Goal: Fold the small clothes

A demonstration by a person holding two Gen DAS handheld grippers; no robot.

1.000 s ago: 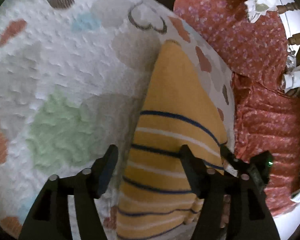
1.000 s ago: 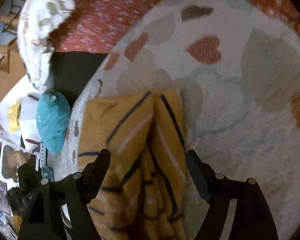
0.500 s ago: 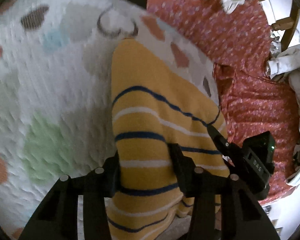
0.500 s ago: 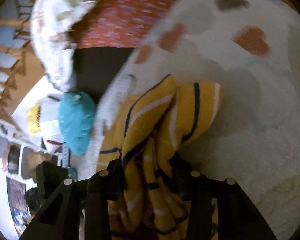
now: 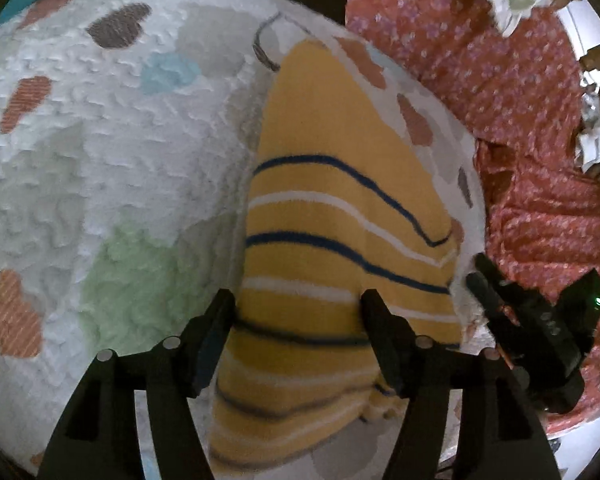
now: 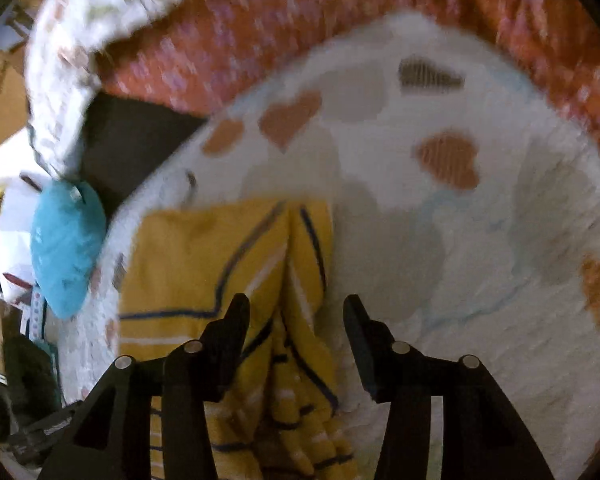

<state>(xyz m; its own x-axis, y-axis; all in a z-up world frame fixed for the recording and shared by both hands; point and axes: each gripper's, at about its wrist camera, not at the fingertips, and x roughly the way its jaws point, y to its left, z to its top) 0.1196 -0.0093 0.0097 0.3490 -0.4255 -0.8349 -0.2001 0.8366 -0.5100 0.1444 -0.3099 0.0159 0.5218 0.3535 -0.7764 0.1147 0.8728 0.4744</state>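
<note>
Underneath everything we see the white blanket with heart shapes [image 5: 112, 152], bumpy and soft, with a red floral bedcover [image 5: 540, 184] beyond its edge. On the blanket lies the yellow striped garment [image 5: 340, 208], already doubled over, close to the blanket's border. We judge it light, limp and a little fuzzy, so it should not slip between pads but will sag and bunch if lifted by a single point; a folded edge or corner, taken through both layers, looks like the best hold.

Our left gripper [image 5: 296, 308] has its jaws spread, straddling the near end of the garment without pinching it. Our right gripper [image 6: 296, 312] is likewise spread, hanging over the crumpled, bunched part of the cloth.

Much is unclear to us. The right wrist view is smeared by motion, so the creases there are hard to read. The garment's near hem runs under both grippers and out of view. We cannot tell what kind of garment it is. A teal bag [image 6: 66, 252] sits off the blanket's edge.
</note>
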